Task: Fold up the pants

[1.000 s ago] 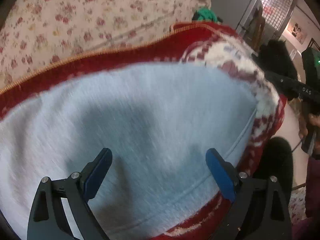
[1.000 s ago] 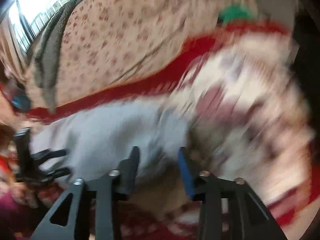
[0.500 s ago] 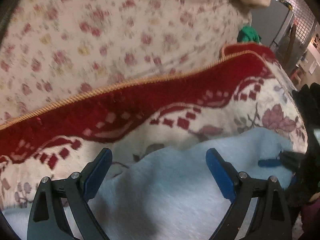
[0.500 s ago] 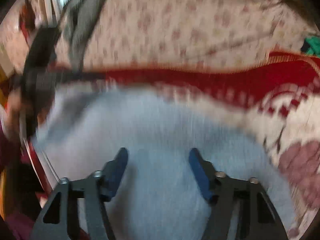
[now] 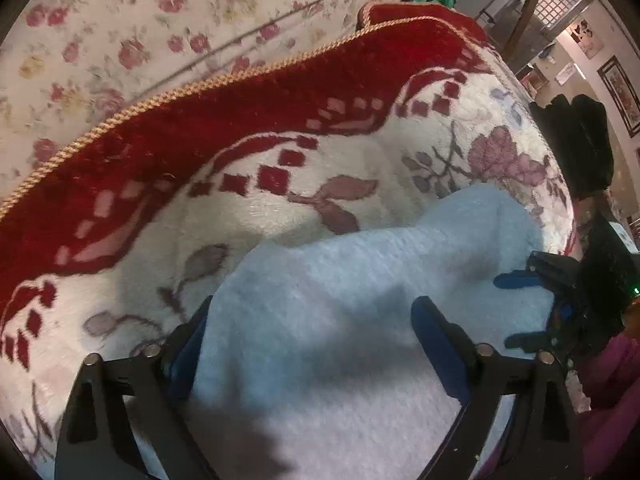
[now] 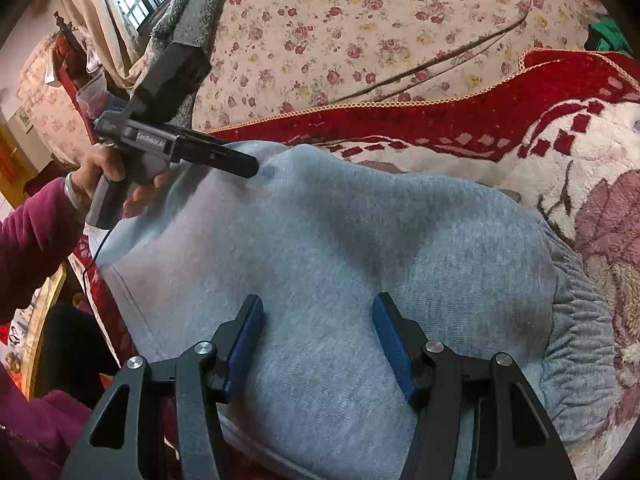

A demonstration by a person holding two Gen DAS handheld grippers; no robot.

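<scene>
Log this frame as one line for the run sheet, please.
stage: folding | pants: grey, on red floral blanket | left gripper: open, at pants edge | right gripper: open, over pants, empty

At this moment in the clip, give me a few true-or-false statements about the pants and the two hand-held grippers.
1. The pants are light blue-grey. True.
2. The right hand-held gripper is clamped shut on the waistband. False: it is open above the fabric, gripping nothing.
3. The pants lie on a red and cream blanket. True.
4. The left hand-held gripper is shut. False: it is wide open over the pants.
5. The elastic waistband is gathered. True.
</scene>
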